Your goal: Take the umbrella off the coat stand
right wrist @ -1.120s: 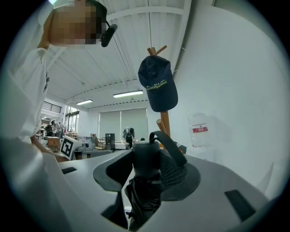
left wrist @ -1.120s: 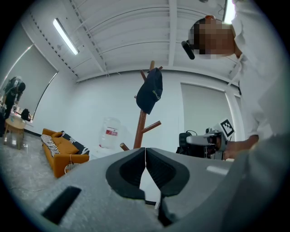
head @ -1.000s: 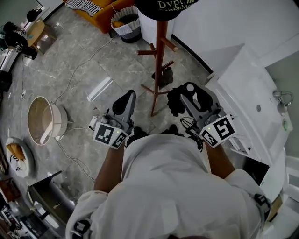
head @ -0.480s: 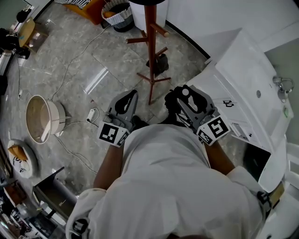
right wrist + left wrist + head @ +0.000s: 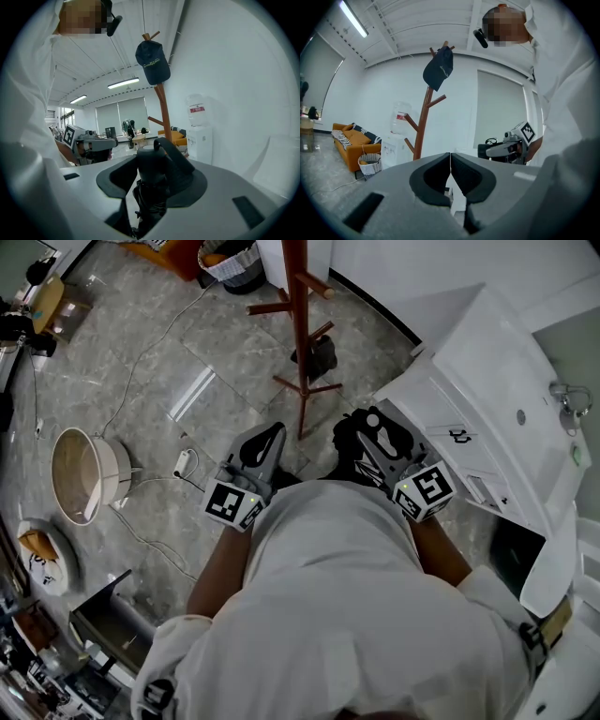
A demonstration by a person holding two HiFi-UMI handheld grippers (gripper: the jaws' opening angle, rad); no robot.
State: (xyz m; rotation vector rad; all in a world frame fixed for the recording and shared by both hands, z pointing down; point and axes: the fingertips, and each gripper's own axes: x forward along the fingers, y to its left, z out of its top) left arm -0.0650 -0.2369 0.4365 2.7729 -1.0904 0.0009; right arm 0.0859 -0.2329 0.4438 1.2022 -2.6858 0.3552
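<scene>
The wooden coat stand [image 5: 301,343] rises from the grey floor ahead of me, and no umbrella hangs on it. A dark cap [image 5: 153,62] sits on its top peg [image 5: 439,70]. My right gripper [image 5: 372,430] is held close to my body, right of the stand's base. It is shut on a folded black umbrella [image 5: 151,180], whose dark bundle [image 5: 349,444] shows at the jaws' left side. My left gripper [image 5: 263,444] is level with it on the left, shut with nothing between its jaws [image 5: 450,159].
A white counter with a sink [image 5: 506,399] runs along the right. On the floor at left lie a round white tub [image 5: 82,474] and trailing cables [image 5: 155,381]. A woven basket [image 5: 228,261] and an orange sofa [image 5: 354,140] stand beyond the coat stand, beside a water dispenser [image 5: 199,133].
The coat stand has slid toward the top of the head view and its cap has left that frame. Both grippers stay near my body, the right still holding the umbrella.
</scene>
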